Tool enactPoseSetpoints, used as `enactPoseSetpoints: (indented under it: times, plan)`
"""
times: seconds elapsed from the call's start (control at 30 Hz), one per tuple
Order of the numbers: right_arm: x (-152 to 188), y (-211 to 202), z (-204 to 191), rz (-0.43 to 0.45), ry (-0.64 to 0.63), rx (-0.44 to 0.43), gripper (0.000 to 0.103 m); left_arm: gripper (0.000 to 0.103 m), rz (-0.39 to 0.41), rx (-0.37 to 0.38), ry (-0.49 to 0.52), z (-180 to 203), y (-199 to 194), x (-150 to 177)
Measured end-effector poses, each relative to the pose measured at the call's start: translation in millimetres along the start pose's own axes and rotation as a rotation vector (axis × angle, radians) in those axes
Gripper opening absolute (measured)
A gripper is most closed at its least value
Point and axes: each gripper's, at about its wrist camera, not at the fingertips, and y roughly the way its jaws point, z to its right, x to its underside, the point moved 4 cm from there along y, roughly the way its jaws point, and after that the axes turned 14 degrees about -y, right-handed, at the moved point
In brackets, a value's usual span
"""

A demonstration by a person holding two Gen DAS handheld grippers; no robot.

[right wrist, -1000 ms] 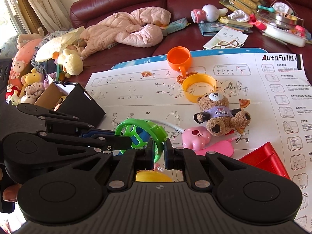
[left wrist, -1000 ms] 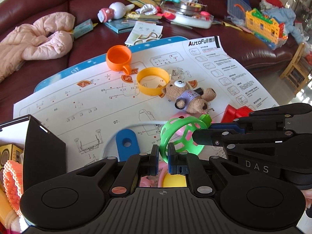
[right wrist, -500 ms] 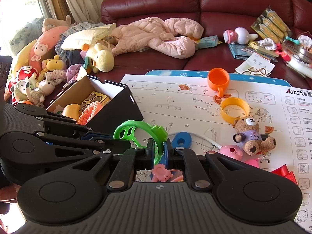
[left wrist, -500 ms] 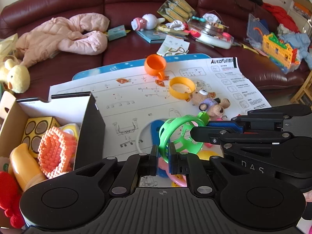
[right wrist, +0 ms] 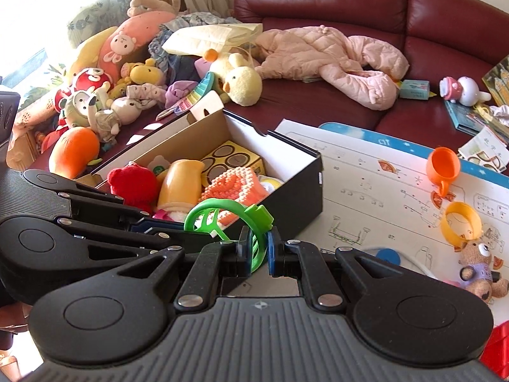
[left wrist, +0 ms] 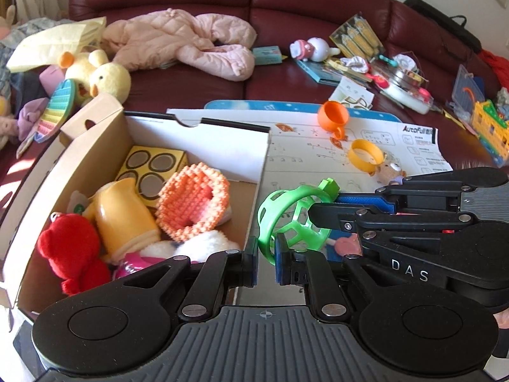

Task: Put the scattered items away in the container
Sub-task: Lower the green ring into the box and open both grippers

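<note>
A green plastic lattice half-shell point(left wrist: 288, 219) hangs in the air, held from two sides. My left gripper point(left wrist: 265, 262) is shut on its near rim. My right gripper point(right wrist: 257, 254) is shut on its other rim point(right wrist: 254, 248) and shows in the left wrist view point(left wrist: 321, 213) at the right. The shell is just outside the near right corner of the cardboard box point(left wrist: 95, 140), which holds a red plush point(left wrist: 68, 248), a yellow bottle point(left wrist: 119, 219), an orange knit piece point(left wrist: 194, 200) and a yellow block. The box also shows in the right wrist view point(right wrist: 286, 152).
On the white instruction sheet point(left wrist: 305, 156) lie an orange cup point(left wrist: 334, 116), a yellow ring point(left wrist: 366, 154), a small teddy bear point(right wrist: 480, 267) and a blue disc point(right wrist: 386, 256). A pink jacket point(left wrist: 184, 41), plush toys point(right wrist: 127, 73) and clutter cover the red sofa behind.
Both grippers have carried the green shell up and to the left, from over the sheet's toys to the box's right corner. The box's inside has come into view.
</note>
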Motion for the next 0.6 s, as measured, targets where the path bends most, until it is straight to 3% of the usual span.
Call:
enactPoseSetpoints:
  times: [0.23,0.47,0.5,0.53,0.57,0.6]
  plan:
    - [-28,23,-40,-0.007,-0.110,-0.073,0.011,0.006,0.029,-0.064,-0.103,-46,-18,-7]
    - [-55,36,-50,0.033,-0.137,-0.072,0.016,0.008,0.063,-0.100,-0.147,-66,-21,-30]
    - [-56,37,-47,0.032,-0.129,-0.066,0.019,0.017,0.069,-0.109,-0.156,-68,-20,-32]
    - [-55,38,-44,0.029,-0.119,-0.054,0.032,0.031,0.080,-0.121,-0.168,-70,-20,-34]
    - [-53,39,-41,0.025,-0.109,-0.039,0.047,0.050,0.092,-0.148,-0.182,-73,-20,-37]
    - [-50,38,-36,0.027,-0.100,-0.013,0.052,0.068,0.102,-0.172,-0.190,-76,-19,-37]
